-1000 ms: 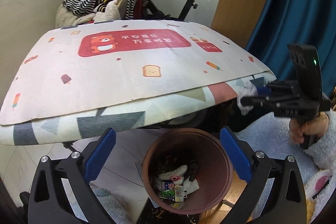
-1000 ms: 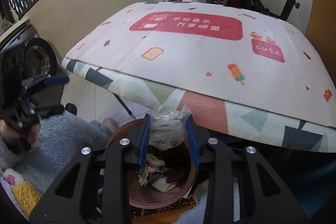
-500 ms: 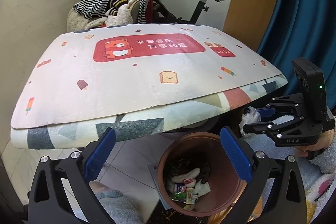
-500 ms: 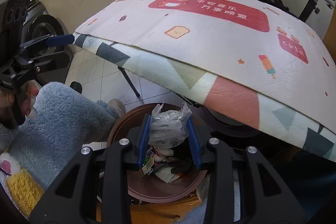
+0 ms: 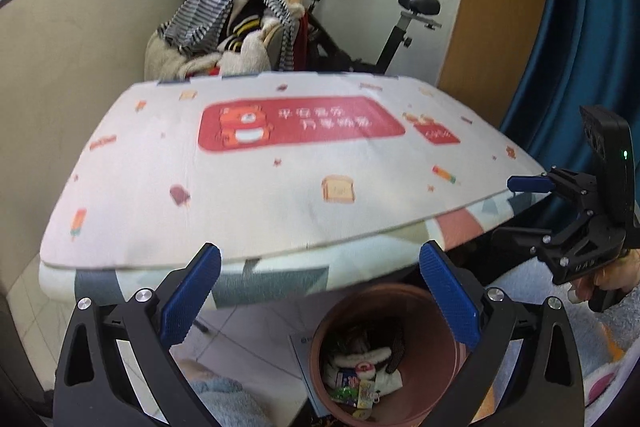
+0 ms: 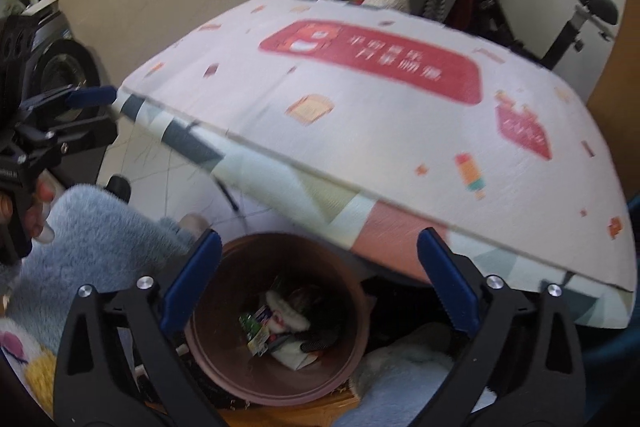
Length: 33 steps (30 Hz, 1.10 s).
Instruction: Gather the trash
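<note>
Right wrist view showing the right tool (image 6: 318,243) standing wide open above the bin (image 6: 224,307), its jaws having just been opening and now gripping nothing. Crumpled clear bag pinched there a moment ago now gone, most likely lying among the wrappers (image 6: 260,327) at the bottom of the bin, though not being picked out there for certain. Counting that piece as collected. Left tool (image 5: 320,253) also gaping wide, holding nothing, hovering near the bin. Surface (image 6: 360,115) beyond showing no rubbish in either view, its near edge overhanging the far rim of the bin and crowding any drop from that side. Fluffy sleeve (image 6: 100,227) lying just left of the bin; heap of clothes (image 5: 224,27) and exercise bike (image 5: 416,3) standing far behind.
</note>
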{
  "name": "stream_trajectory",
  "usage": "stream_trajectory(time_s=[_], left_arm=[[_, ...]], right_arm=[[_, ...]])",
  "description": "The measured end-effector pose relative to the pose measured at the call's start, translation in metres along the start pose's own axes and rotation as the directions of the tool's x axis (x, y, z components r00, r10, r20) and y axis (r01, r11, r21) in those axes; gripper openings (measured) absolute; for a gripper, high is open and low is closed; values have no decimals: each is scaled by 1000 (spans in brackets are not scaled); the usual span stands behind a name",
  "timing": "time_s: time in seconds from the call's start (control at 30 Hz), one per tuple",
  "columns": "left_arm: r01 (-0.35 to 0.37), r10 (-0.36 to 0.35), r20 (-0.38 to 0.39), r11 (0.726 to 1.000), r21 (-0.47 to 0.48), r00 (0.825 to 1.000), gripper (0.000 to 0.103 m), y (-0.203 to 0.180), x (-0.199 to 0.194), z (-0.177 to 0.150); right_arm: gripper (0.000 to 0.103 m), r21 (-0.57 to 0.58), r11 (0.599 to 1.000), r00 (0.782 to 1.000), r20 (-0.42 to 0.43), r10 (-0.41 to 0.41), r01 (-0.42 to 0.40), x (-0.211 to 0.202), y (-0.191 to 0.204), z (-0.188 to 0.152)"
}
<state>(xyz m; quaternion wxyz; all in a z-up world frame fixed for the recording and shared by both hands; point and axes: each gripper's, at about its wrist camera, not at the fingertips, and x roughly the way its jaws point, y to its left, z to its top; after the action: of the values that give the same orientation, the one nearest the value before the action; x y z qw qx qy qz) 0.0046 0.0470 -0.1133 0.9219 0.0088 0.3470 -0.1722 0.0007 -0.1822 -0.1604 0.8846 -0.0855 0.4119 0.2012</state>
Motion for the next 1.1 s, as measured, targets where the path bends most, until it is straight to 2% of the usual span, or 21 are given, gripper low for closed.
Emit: stream_trajectory(time_s=[0.23, 0.4, 0.43, 0.63, 0.83, 1.1], left_arm=[[-49, 46, 90, 998, 34, 995, 97, -15, -21, 45], [-143, 127, 187, 987, 75, 974, 97, -31, -44, 74], [-135, 117, 195, 988, 81, 974, 97, -34, -47, 78], [-80, 61, 192, 992, 95, 979, 97, -40, -55, 91], [-90, 67, 179, 988, 122, 982, 97, -49, -54, 89], [-83, 64, 175, 991, 104, 983, 97, -48, -54, 86]], right_arm=[[97, 4, 998, 992, 102, -69, 69, -38, -24, 31], [97, 32, 995, 979, 180, -99, 95, -67, -45, 56], [97, 36, 995, 977, 188, -102, 97, -70, -48, 60], [97, 58, 992, 964, 239, -119, 108, -92, -66, 77], [97, 63, 991, 961, 247, -127, 115, -107, -73, 91], [97, 66, 991, 959, 252, -128, 115, -116, -74, 93]])
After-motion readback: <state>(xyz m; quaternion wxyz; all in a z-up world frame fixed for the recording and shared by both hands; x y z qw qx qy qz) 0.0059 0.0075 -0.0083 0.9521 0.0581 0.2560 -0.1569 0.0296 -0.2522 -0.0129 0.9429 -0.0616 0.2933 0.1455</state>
